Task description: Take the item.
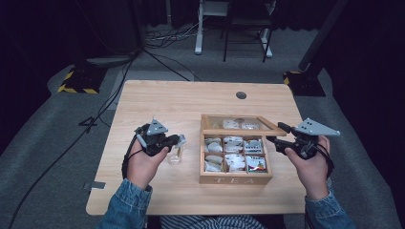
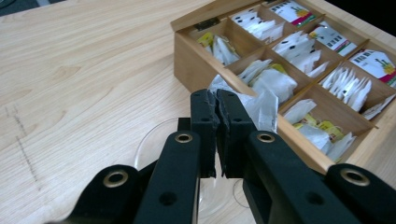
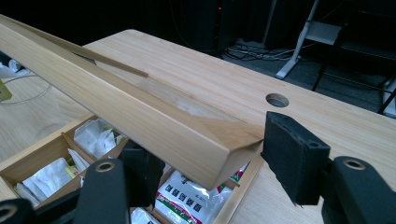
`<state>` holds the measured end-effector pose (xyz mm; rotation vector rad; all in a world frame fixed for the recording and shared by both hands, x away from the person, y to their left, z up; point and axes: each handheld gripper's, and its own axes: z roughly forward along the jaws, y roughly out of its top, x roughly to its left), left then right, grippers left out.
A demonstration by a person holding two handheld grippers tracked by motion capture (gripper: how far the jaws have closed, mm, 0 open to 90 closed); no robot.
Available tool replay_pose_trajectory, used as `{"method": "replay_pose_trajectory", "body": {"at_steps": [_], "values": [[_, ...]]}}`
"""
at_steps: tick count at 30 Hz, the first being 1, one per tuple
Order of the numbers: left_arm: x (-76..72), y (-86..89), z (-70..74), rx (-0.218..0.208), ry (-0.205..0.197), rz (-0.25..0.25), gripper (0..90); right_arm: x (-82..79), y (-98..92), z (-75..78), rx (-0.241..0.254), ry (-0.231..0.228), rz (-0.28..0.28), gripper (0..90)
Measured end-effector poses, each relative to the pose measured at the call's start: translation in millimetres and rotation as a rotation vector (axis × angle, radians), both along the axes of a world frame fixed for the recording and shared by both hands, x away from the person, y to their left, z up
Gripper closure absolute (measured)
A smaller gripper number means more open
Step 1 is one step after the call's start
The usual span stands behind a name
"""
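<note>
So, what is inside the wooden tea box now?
The tea box holds six compartments of tea bags: white sachets and printed packets. What lies beneath the top bags is covered, and the raised lid hides part of the back row.

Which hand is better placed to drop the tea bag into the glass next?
Left. The left gripper is already shut on the tea bag above the glass, beside the tea box. The right gripper is busy holding the box's lid up.
</note>
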<state>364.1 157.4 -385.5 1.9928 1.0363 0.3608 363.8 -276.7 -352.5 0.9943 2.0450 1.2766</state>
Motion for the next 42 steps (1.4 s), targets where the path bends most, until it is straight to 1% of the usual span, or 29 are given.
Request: {"method": "replay_pose_trajectory", "body": {"at_steps": [5, 7, 12, 16, 18, 21, 24, 25, 29, 33, 35, 39, 41, 42], "values": [[2.5, 7.4, -1.3, 0.009, 0.034, 0.014, 86.1, -0.1, -0.2, -0.2, 0.000, 0.001, 0.000, 40.6], [3.4, 9.8, -1.7, 0.012, 0.036, 0.023, 86.2, -0.1, -0.2, -0.2, 0.001, 0.002, 0.000, 40.6], [5.2, 13.4, -1.3, 0.020, 0.009, 0.056, 86.2, -0.2, -0.1, -0.3, 0.001, 0.002, 0.000, 40.6], [7.4, 13.9, -3.6, 0.023, 0.007, 0.072, 86.1, -0.2, -0.1, -0.3, 0.000, 0.002, -0.001, 40.6], [8.4, 13.1, -6.7, 0.034, 0.015, 0.068, 86.1, -0.2, -0.1, -0.3, 0.000, 0.003, -0.001, 40.6], [9.2, 11.3, -10.7, 0.038, 0.032, 0.059, 86.1, -0.2, -0.1, -0.3, 0.000, 0.003, 0.000, 40.5], [7.7, 10.3, -10.2, 0.050, 0.046, 0.037, 86.1, -0.2, -0.3, -0.6, 0.000, 0.004, 0.002, 40.6], [6.9, 9.6, -10.1, 0.048, 0.054, 0.036, 86.1, -0.1, -0.4, -0.7, 0.000, 0.005, 0.001, 40.6], [5.1, 8.1, -10.2, 0.068, 0.083, 0.014, 86.1, 0.0, -0.5, -0.9, -0.002, 0.005, 0.002, 40.6], [6.2, 7.6, -13.2, 0.084, 0.101, 0.015, 86.1, -0.2, -0.4, -0.9, -0.003, 0.006, 0.001, 40.7], [6.9, 7.5, -14.8, 0.086, 0.111, 0.019, 86.1, -0.1, -0.4, -0.9, -0.003, 0.006, 0.001, 40.7], [8.6, 7.6, -16.8, 0.088, 0.119, 0.018, 85.4, -0.1, -0.4, -0.9, -0.003, 0.005, 0.001, 40.7], [8.5, 7.5, -16.6, 0.078, 0.122, 0.025, 80.4, -0.1, -0.3, -0.9, -0.003, 0.005, 0.001, 40.7], [8.6, 7.7, -16.2, 0.074, 0.115, 0.027, 76.0, -0.1, -0.4, -0.9, -0.003, 0.005, 0.002, 40.7]]}}
